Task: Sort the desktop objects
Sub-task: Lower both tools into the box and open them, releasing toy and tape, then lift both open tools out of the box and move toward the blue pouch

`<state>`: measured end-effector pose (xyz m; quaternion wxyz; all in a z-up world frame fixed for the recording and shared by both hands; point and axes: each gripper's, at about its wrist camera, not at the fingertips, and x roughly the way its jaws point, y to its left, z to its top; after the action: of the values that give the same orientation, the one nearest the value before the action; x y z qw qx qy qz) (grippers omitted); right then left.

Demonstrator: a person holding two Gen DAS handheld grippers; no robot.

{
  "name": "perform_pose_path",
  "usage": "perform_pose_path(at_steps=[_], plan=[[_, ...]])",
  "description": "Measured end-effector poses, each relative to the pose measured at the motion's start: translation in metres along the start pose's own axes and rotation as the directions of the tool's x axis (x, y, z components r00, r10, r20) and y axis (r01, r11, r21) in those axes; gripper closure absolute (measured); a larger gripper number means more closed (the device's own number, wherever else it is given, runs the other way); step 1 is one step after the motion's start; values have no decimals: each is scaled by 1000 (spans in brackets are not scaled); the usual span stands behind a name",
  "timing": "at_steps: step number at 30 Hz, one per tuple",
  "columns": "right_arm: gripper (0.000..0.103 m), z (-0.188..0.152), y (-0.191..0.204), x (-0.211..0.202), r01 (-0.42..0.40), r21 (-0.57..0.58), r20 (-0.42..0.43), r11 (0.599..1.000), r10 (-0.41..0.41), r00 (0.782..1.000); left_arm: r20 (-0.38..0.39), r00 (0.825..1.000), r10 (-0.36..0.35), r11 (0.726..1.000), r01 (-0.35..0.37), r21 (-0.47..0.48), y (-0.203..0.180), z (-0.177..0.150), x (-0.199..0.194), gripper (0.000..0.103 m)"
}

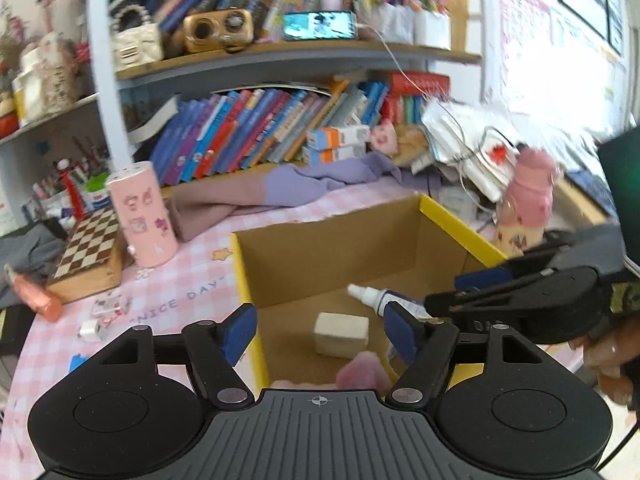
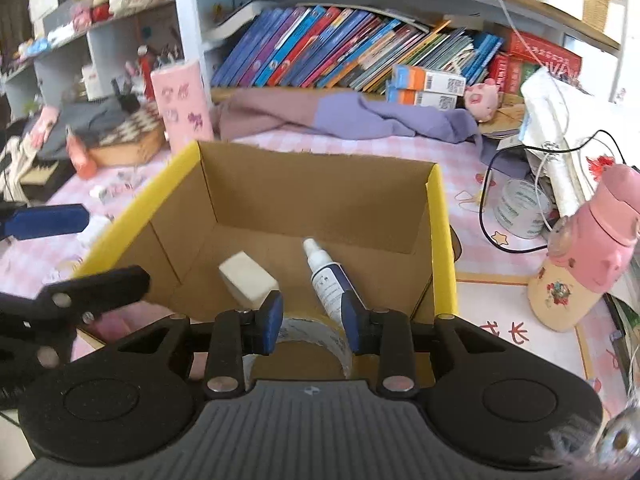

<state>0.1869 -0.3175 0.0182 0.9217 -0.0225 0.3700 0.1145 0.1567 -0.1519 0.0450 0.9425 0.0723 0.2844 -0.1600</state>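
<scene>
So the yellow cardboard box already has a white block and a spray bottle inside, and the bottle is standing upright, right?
Nearly. The yellow cardboard box does hold a white block and a spray bottle, but the bottle is lying on its side on the box floor, not standing upright. The right wrist view shows it most plainly, nozzle pointing towards the far wall.

Box mouth: the cardboard box (image 2: 320, 200) is standing open on top, giving way in from above.
Box floor: a white block (image 2: 248, 280), a spray bottle (image 2: 328, 276) and a tape roll (image 2: 316, 336) are taking up room.
Right flank: a pink bottle (image 2: 584, 248) is standing near.
Left flank: a pink cylinder (image 1: 142, 220) and a chessboard box (image 1: 90, 252) are crowding the tablecloth.
</scene>
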Motion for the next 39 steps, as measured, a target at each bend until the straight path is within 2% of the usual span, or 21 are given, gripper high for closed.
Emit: perform_pose_path(at_steps=[4, 12, 20, 29, 39], plan=[[73, -3, 6, -13, 5, 7, 21, 1000, -5, 1000, 9, 1000, 7, 999, -7, -39, 8, -3, -12, 31], [66, -14, 21, -37, 43, 27, 59, 999, -45, 997, -3, 1000, 19, 999, -19, -34, 18, -24, -33, 30], [63, -41, 43, -60, 110, 50, 84, 993, -114, 990, -39, 999, -27, 999, 26, -18, 25, -48, -49, 29], [63, -74, 79, -76, 158, 68, 28, 985, -160, 987, -73, 994, -85, 996, 86, -2, 45, -73, -72, 28], [62, -103, 127, -90, 184, 110, -9, 977, -184, 983, -111, 987, -120, 993, 120, -9, 75, -97, -94, 27]])
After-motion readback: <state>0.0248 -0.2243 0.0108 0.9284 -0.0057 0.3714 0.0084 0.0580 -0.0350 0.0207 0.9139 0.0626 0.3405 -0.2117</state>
